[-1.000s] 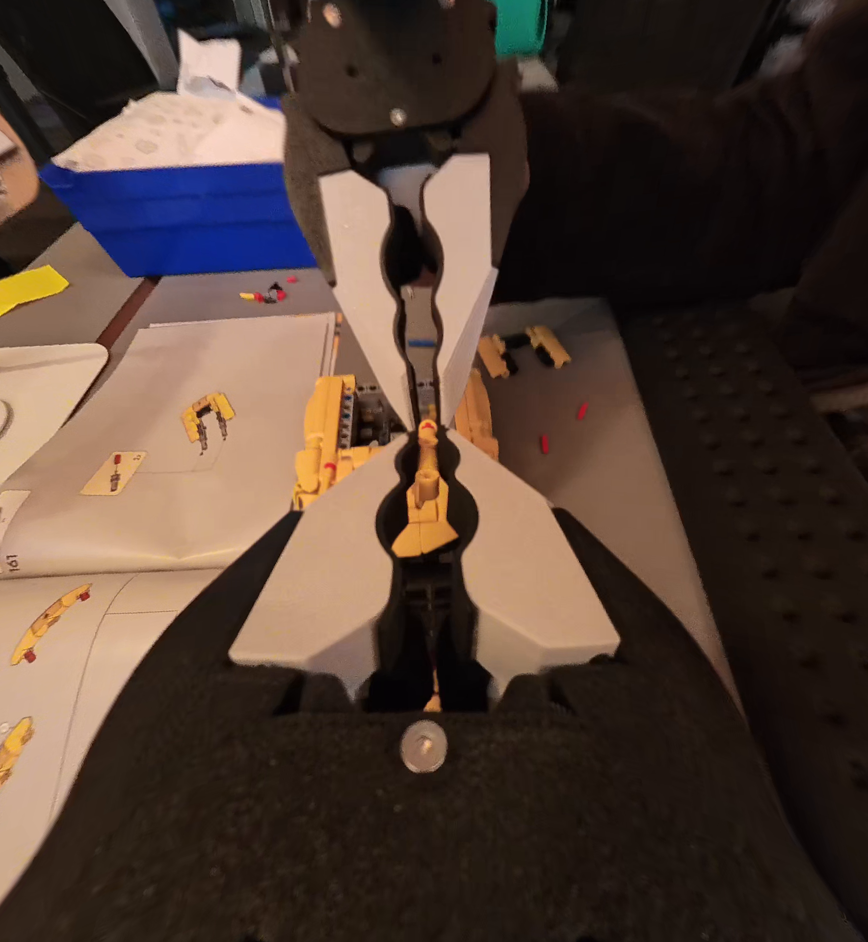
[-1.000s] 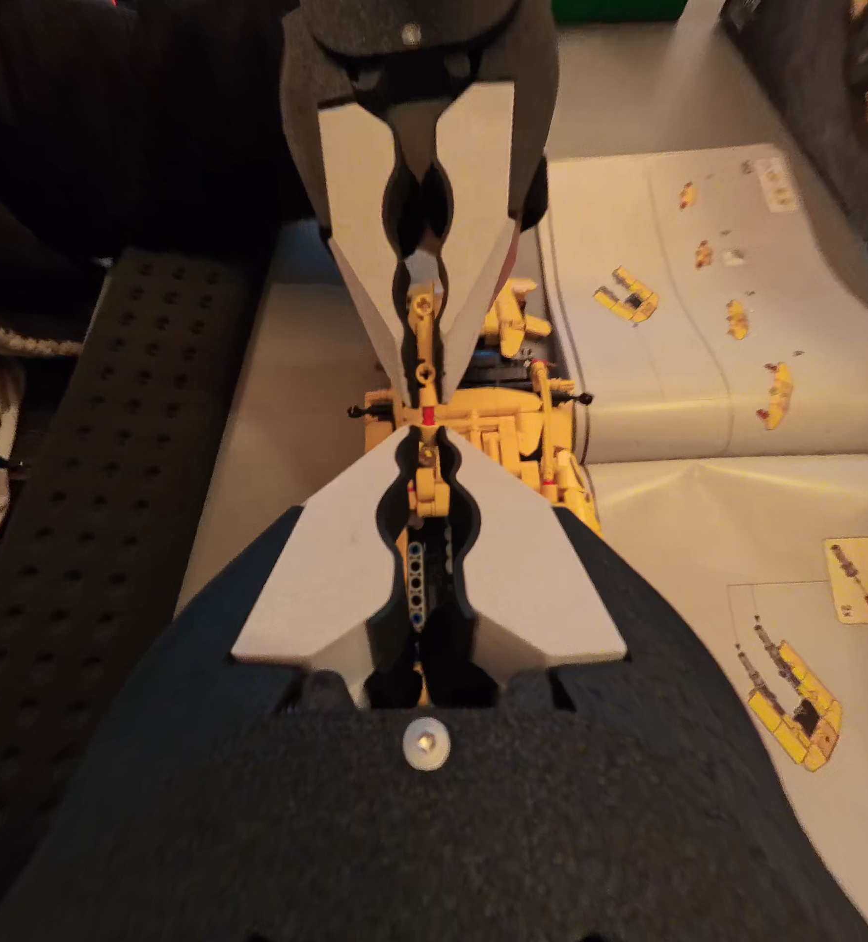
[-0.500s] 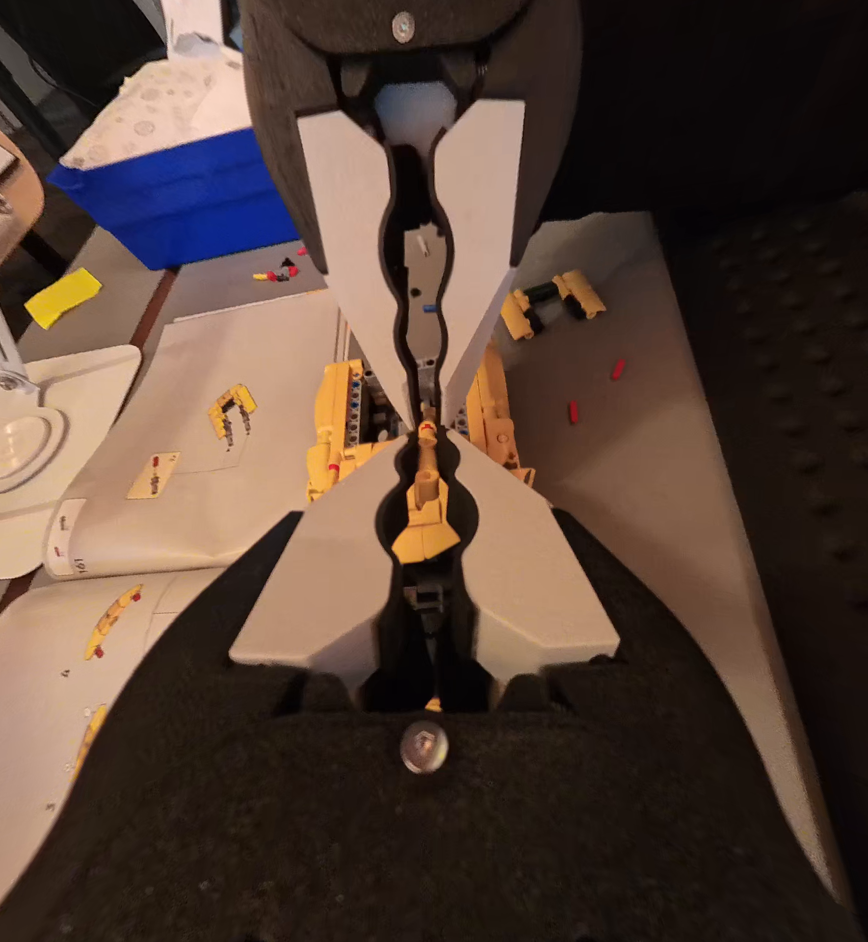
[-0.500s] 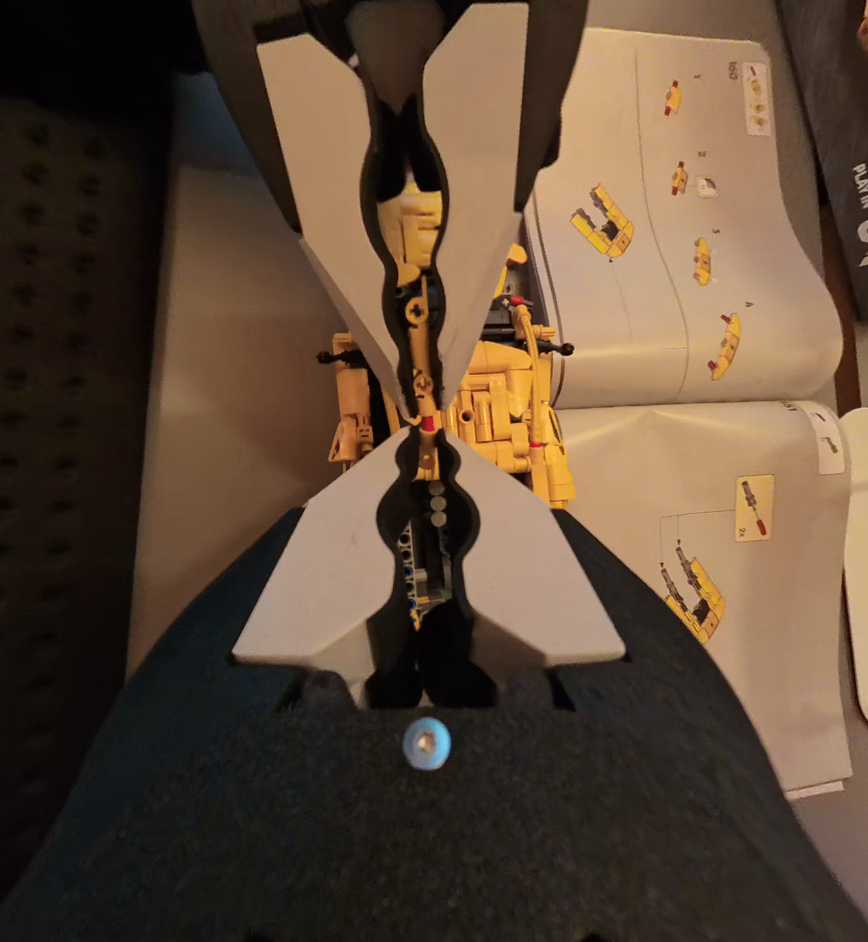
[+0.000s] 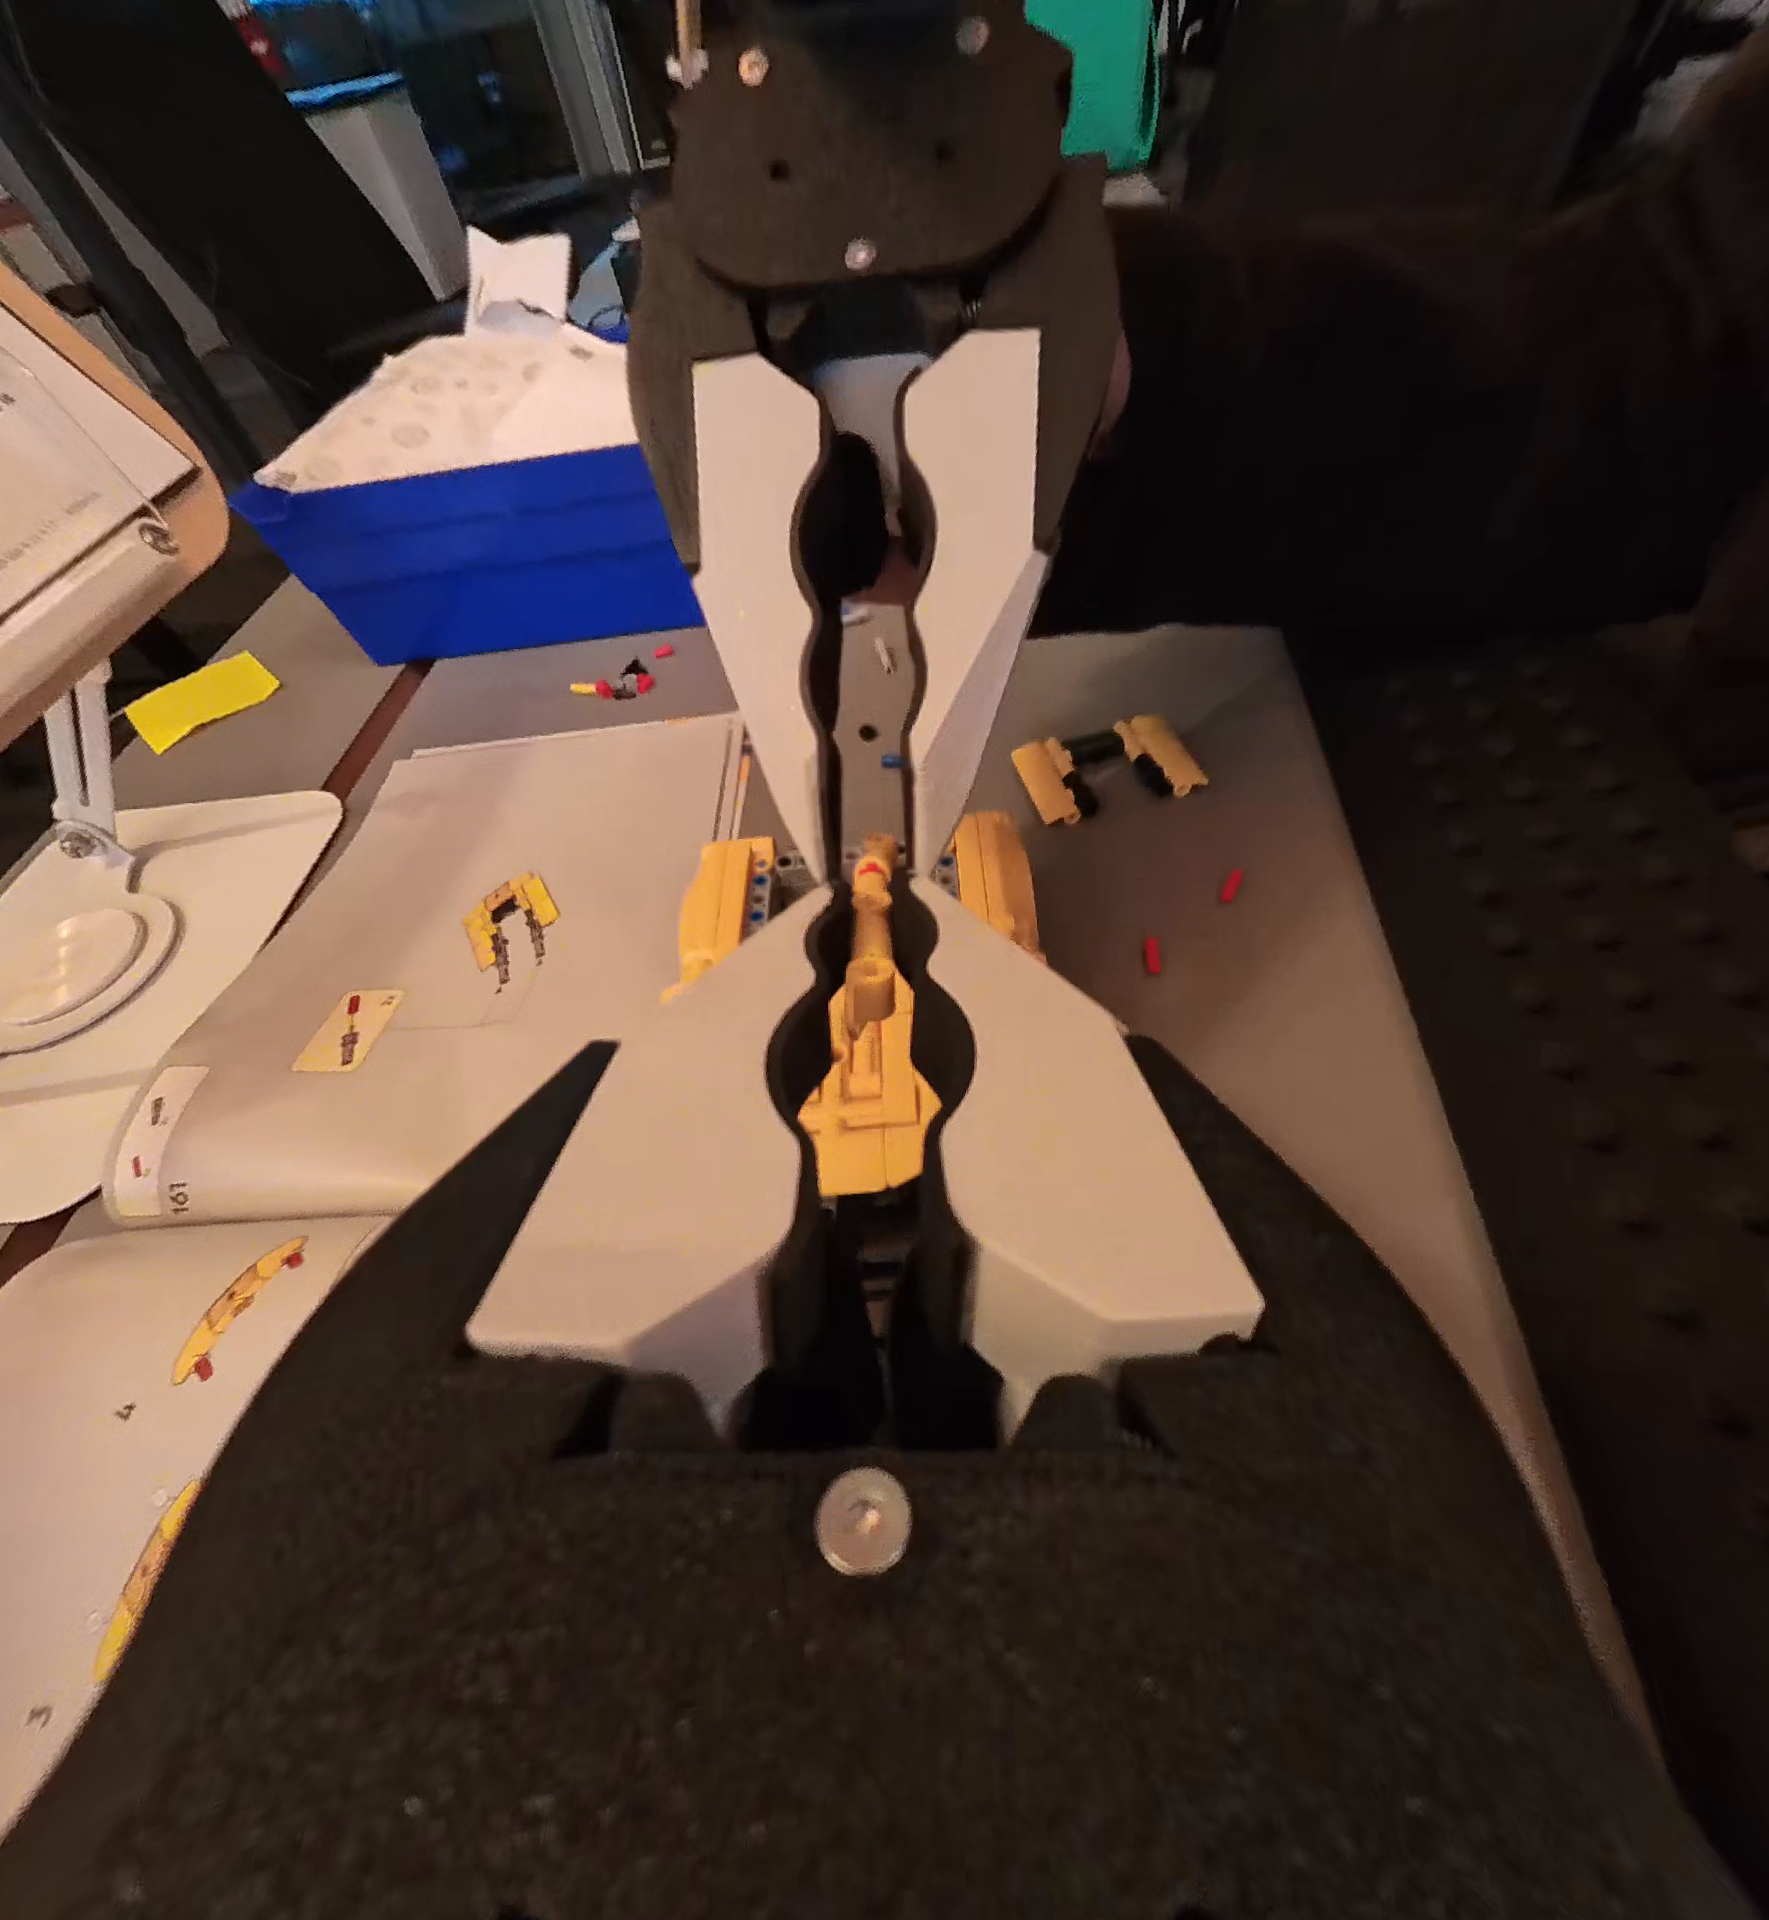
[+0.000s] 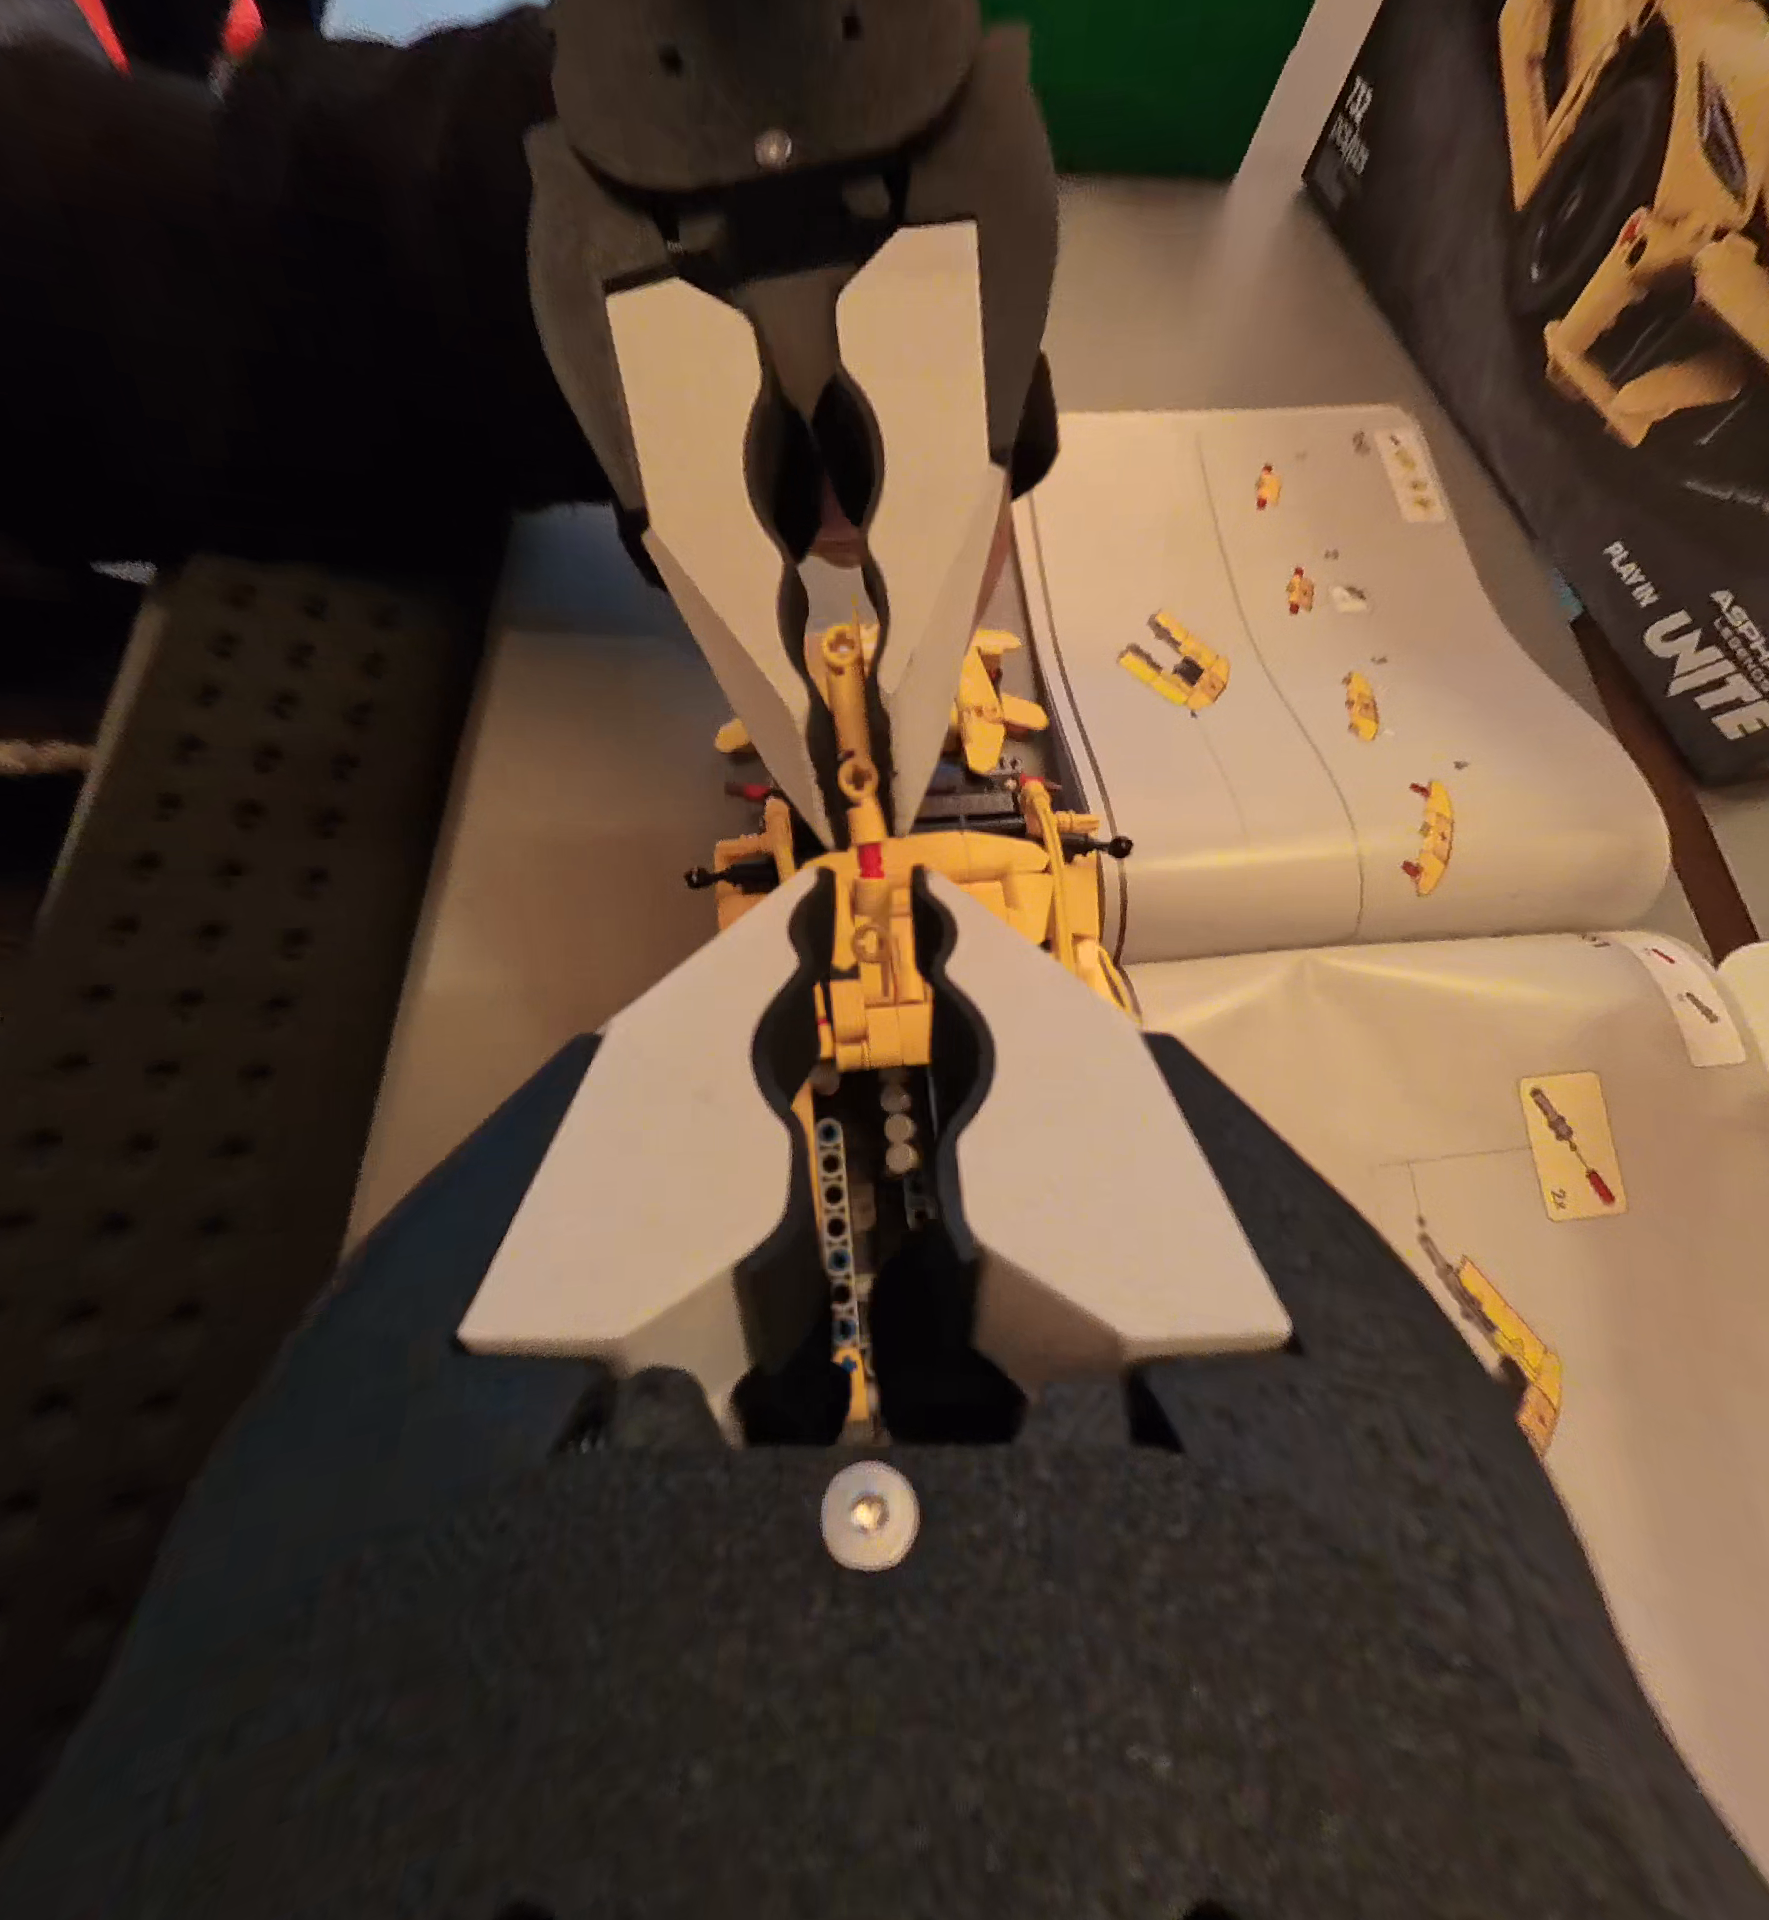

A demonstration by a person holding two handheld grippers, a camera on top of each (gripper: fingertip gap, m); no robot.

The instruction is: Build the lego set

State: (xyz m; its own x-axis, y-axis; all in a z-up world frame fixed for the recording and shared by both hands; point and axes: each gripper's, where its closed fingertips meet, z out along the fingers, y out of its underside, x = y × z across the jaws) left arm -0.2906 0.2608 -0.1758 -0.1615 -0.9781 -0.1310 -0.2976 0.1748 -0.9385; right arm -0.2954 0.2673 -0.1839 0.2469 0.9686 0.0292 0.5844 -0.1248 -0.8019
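Note:
My left gripper [image 5: 875,891] is shut on a yellow lego sub-assembly [image 5: 867,1081], a wedge piece with a thin beam pointing forward. My right gripper [image 6: 867,883] meets it tip to tip and is shut on the red pin [image 6: 869,858] at the beam's end. In the right wrist view the left gripper [image 6: 859,831] comes in from the top with the yellow beam [image 6: 844,707] between its fingers. In the left wrist view the right gripper [image 5: 872,864] comes in from the top. Both are held above the partly built yellow car [image 6: 973,868] on the table.
An open instruction booklet [image 6: 1275,727] lies beside the car. The set's box [image 6: 1638,312] stands at the far right of the right wrist view. A blue bin [image 5: 485,540], a small yellow-and-black piece [image 5: 1108,764], loose red pins [image 5: 1152,954] and a black perforated mat [image 5: 1586,1039] show in the left wrist view. The tips of both grippers are at nearly the same place.
Both grippers stay shut and tip to tip. Half a second ago both views looked more steeply down at the table; now they are tilted back up to where they were a second ago.

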